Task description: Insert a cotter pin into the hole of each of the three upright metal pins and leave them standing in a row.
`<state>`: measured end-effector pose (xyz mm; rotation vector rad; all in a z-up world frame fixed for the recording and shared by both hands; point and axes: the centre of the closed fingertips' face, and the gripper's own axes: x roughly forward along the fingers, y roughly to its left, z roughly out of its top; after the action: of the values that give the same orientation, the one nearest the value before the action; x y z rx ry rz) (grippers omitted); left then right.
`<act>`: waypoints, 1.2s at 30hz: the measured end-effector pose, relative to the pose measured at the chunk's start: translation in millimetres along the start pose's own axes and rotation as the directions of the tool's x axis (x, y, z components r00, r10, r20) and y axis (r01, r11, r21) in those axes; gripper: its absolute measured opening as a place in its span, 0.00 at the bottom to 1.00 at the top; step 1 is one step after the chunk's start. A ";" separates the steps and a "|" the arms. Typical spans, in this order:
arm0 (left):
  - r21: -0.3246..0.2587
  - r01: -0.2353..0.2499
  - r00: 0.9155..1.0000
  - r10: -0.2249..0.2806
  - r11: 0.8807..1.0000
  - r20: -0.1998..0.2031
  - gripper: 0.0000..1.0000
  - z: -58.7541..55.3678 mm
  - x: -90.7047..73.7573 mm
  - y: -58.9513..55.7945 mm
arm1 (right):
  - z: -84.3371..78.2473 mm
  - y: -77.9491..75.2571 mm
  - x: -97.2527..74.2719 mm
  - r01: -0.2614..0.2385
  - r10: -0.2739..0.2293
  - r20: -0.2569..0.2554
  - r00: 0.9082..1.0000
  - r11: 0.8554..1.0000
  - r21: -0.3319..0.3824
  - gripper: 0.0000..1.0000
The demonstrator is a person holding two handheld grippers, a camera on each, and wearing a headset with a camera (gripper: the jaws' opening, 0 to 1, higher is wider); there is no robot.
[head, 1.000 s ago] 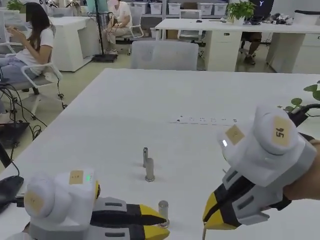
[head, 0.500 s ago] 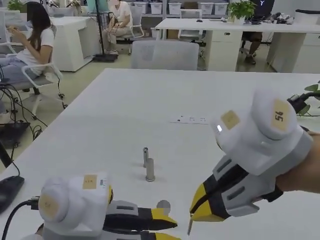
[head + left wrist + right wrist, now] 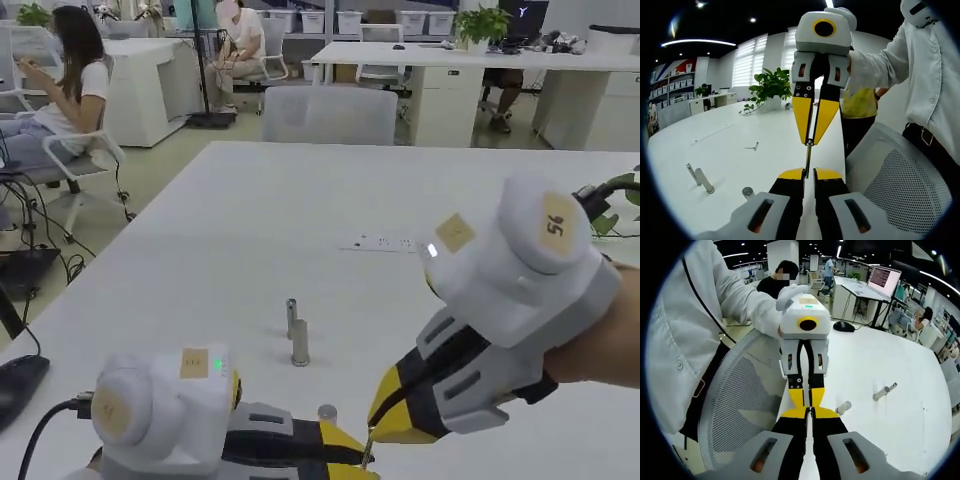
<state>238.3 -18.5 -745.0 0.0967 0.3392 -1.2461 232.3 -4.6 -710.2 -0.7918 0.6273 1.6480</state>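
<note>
left gripper view shows me the two tips meeting: the right hand-held gripper (image 3: 810,141) pinches the top of the cotter pin (image 3: 808,157), and my left hand-held gripper (image 3: 808,174) is closed on its lower end. the near pin (image 3: 748,192) stands upright on the surface (image 3: 730,155) just beside the left jaws. the far pins (image 3: 704,180) stand together, well apart from it. a spare cotter pin (image 3: 753,147) lies beyond.

Yellow/blk fingers (image 3: 400,428); silver pins (image 3: 299,342); white table (image 3: 250,220); grey mesh chair (image 3: 900,175).

Three metal pins (image 3: 300,342), two cotter pins (image 3: 754,146) and two tools — the left tool (image 3: 809,173) and the right tool (image 3: 810,141).
</note>
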 end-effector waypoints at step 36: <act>0.086 0.071 0.978 -0.053 0.994 -0.202 0.00 -11.8 -0.4 -17.4 | -45.2 20.4 13.7 -0.098 0.089 -0.193 0.977 0.994 -0.040 0.05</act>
<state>219.4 -20.8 -754.1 0.2942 0.4611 -1.3174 218.3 -34.7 -749.5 -0.9775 0.7709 1.6901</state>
